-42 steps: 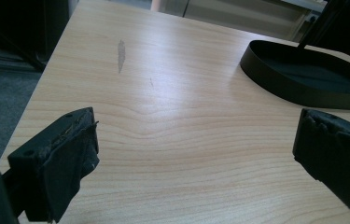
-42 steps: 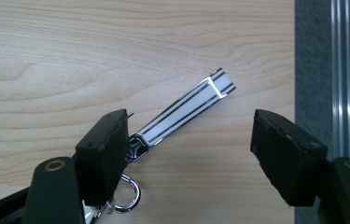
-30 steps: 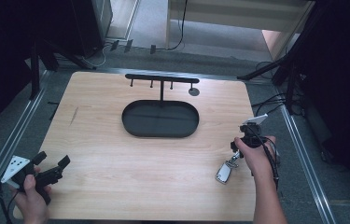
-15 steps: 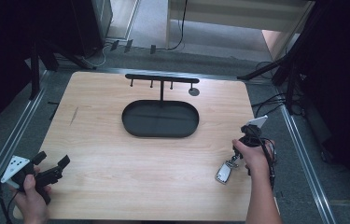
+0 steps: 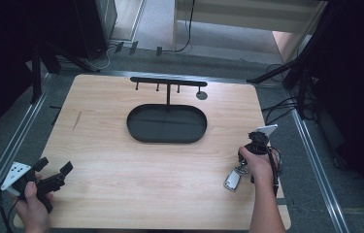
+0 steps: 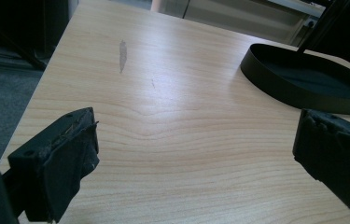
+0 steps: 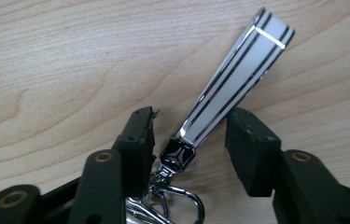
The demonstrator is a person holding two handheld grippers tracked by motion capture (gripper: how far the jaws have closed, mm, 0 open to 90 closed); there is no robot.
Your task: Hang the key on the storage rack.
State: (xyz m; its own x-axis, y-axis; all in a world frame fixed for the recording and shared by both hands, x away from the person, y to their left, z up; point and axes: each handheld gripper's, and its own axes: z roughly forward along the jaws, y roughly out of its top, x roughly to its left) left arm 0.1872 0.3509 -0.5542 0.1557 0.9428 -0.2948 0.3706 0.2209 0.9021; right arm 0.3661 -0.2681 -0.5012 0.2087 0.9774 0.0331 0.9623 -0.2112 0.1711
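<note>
A silver key fob [image 5: 233,179] with black stripes, a black emblem and a metal clasp lies flat on the wooden table [image 5: 121,160] near its right edge. My right gripper [image 5: 244,161] points down over the key fob's clasp end. In the right gripper view the key fob [image 7: 238,79] runs up between the jaws of the right gripper [image 7: 193,128], which stands open with a gap on each side of the strap. My left gripper [image 5: 54,165] is held low at the table's near left corner. It is the open left gripper [image 6: 196,140] with only bare wood between its fingers.
A black oval tray [image 5: 136,130] sits at the middle back of the table, with a black hook rack [image 5: 168,81] standing behind it. The tray's rim [image 6: 275,79] lies ahead and to the right of the left gripper. Metal rails border the table's sides.
The right hand has shifted slightly left and lower over the key fob. The left gripper has barely moved.
</note>
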